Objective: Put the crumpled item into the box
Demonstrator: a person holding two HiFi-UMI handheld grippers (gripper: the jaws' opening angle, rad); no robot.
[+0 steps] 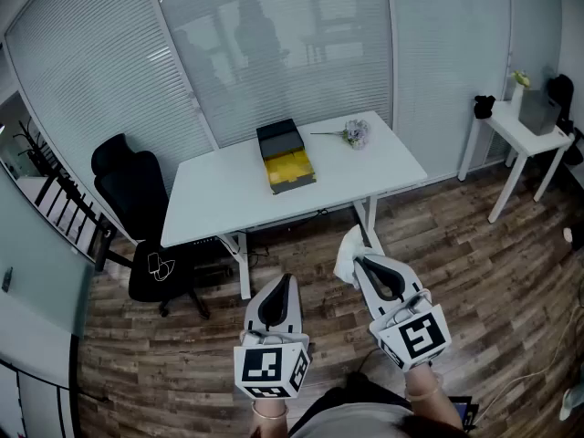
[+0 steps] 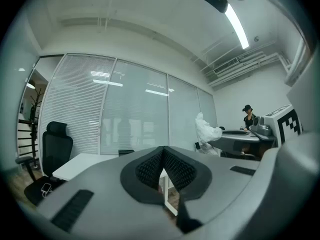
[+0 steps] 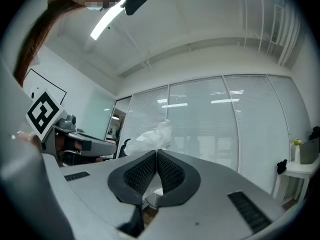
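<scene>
the right gripper [image 1: 358, 259] sits at the lower right of the head view, its jaws closed on a crumpled white sheet [image 1: 347, 247] that sticks out past the tips. in the right gripper view the sheet [image 3: 151, 135] is pinched between the black pads [image 3: 140, 173]. the left gripper [image 1: 286, 281], lower centre, has its jaws pressed together with nothing between them. the box [image 1: 286, 158], black with a yellow inside, lies open on the white table [image 1: 228, 194] in the upper middle, well apart from both grippers. a flower [image 1: 354, 133] lies near the box, and a black chair [image 1: 137, 190] stands at the table's left.
</scene>
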